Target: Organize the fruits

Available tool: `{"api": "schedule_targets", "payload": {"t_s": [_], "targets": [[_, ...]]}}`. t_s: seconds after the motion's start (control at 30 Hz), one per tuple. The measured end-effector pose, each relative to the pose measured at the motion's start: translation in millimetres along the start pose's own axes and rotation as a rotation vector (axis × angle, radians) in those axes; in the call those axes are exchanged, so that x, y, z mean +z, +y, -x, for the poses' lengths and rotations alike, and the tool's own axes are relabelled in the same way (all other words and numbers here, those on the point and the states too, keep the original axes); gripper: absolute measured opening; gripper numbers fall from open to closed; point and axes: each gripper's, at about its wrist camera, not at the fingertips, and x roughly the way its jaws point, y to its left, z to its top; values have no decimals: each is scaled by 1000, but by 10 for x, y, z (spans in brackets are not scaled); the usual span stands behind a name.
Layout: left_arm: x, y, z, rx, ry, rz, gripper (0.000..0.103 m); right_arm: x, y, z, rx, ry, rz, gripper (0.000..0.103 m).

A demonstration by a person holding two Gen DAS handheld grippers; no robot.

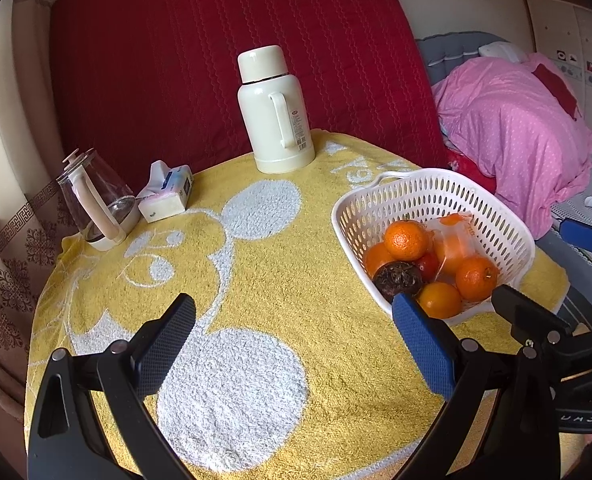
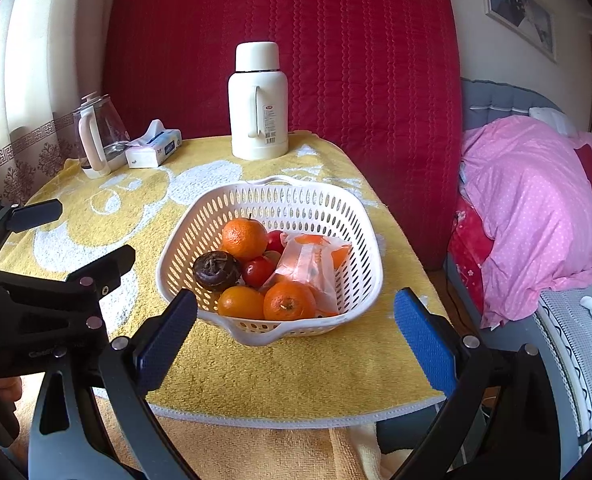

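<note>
A white slotted basket [image 2: 360, 240] stands on the yellow towel [image 2: 256, 368]; it also shows in the left wrist view [image 1: 508, 216]. It holds several oranges [image 2: 244, 238], a dark brown fruit [image 2: 216, 270], red fruits [image 2: 258, 272] and a clear bag of orange fruit [image 2: 312, 264]. My right gripper [image 2: 296, 316] is open and empty, just in front of the basket's near rim. My left gripper [image 1: 296, 316] is open and empty over the towel [image 1: 256, 280], left of the basket. The left gripper also shows at the left of the right wrist view [image 2: 80, 236].
A cream thermos [image 1: 274, 110] stands at the back of the table. A glass kettle [image 1: 96, 204] and a tissue pack [image 1: 168, 192] sit at the back left. A red quilted backrest [image 2: 280, 20] is behind. A bed with a pink duvet [image 2: 536, 200] lies to the right.
</note>
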Motion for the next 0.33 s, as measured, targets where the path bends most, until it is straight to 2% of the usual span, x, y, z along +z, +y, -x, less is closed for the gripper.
{"api": "schedule_targets", "payload": {"t_s": [0.33], "targets": [[-8,44,-18,-8,24,18,98,-4,2,10,-11,0,-2,100]]}}
